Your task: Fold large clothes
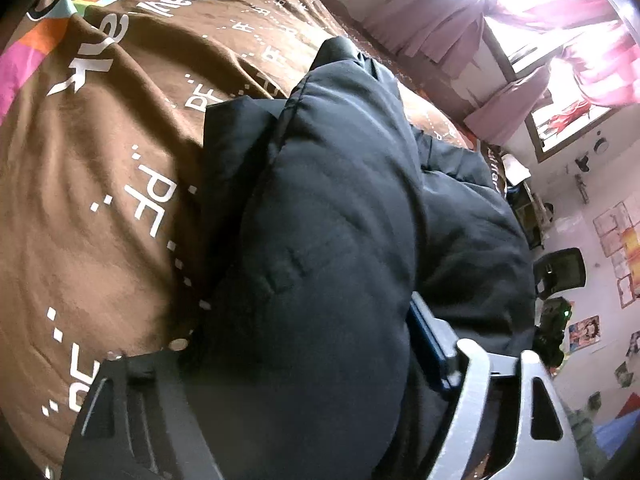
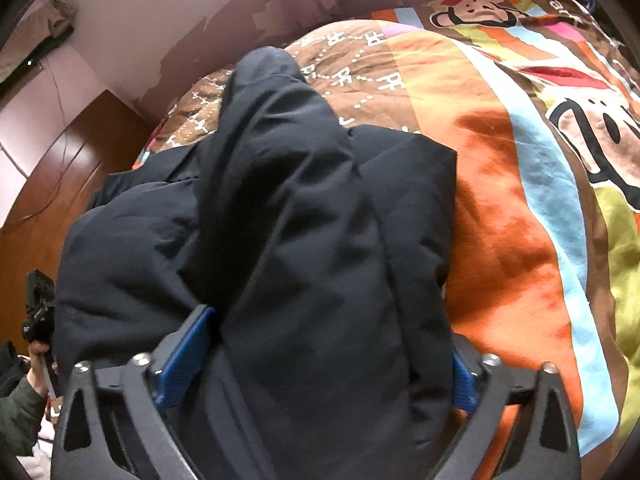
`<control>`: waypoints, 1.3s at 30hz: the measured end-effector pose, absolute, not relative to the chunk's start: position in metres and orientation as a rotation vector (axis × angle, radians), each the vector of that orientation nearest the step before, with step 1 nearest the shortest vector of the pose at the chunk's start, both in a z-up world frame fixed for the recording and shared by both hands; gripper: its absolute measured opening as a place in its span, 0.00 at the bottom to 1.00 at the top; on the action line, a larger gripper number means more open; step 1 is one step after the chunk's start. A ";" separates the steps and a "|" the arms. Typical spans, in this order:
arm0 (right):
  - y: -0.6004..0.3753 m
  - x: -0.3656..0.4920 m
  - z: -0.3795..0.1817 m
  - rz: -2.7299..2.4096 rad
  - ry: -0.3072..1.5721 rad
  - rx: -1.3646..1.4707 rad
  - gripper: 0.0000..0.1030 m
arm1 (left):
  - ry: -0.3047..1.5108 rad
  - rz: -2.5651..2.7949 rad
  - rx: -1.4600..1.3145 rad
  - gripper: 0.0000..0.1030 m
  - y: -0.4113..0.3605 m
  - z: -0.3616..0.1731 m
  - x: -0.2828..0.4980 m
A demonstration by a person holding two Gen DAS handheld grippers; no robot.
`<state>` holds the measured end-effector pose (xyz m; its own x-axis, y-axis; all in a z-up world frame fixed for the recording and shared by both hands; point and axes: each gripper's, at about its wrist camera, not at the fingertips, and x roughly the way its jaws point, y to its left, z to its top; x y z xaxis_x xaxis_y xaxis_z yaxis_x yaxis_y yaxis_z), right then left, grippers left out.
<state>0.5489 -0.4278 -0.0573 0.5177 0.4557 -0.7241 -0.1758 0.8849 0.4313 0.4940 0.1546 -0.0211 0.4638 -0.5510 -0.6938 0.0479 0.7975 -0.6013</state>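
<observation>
A large black padded jacket (image 1: pixel 320 208) lies bunched on a bed with a brown printed blanket (image 1: pixel 100 184). My left gripper (image 1: pixel 304 360) is shut on a thick fold of the jacket; the fabric bulges between its fingers and hides the left pad. In the right wrist view the same jacket (image 2: pixel 280 220) fills the middle, one sleeve reaching away. My right gripper (image 2: pixel 320 364) is shut on a thick fold of it, blue pads (image 2: pixel 184 356) pressing both sides. The other gripper (image 2: pixel 38 308) shows at the far left, in a hand.
The blanket has orange, blue and green stripes with a monkey print (image 2: pixel 540 200). A wooden headboard (image 2: pixel 60 184) stands left. A window with pink curtains (image 1: pixel 560 40), a wall with posters (image 1: pixel 616 240) and a black chair (image 1: pixel 560 272) lie beyond the bed.
</observation>
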 end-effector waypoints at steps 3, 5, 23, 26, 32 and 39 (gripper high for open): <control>-0.423 0.545 -0.052 0.393 0.947 0.306 0.71 | 1.038 -0.394 -0.524 0.56 0.149 -0.014 0.491; -0.418 0.542 -0.047 0.392 0.947 0.275 0.65 | 1.023 -0.391 -0.508 0.41 0.144 -0.002 0.489; -0.304 0.525 0.081 0.655 0.620 0.060 0.18 | 0.657 -0.283 -0.133 0.21 0.139 0.150 0.436; -0.278 0.547 0.087 0.671 0.600 0.052 0.18 | 0.650 -0.232 -0.187 0.21 0.164 0.127 0.449; -0.247 0.610 0.045 0.586 0.733 0.070 0.19 | 0.771 -0.110 -0.287 0.23 0.189 0.049 0.494; -0.285 0.642 0.001 0.545 0.871 0.276 0.24 | 0.788 -0.061 -0.262 0.40 0.189 0.044 0.501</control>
<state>0.6421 -0.2849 0.0011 0.5200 0.5571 -0.6475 -0.3388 0.8304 0.4423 0.5005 0.1886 0.0439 0.7056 -0.1517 -0.6922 -0.0432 0.9658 -0.2557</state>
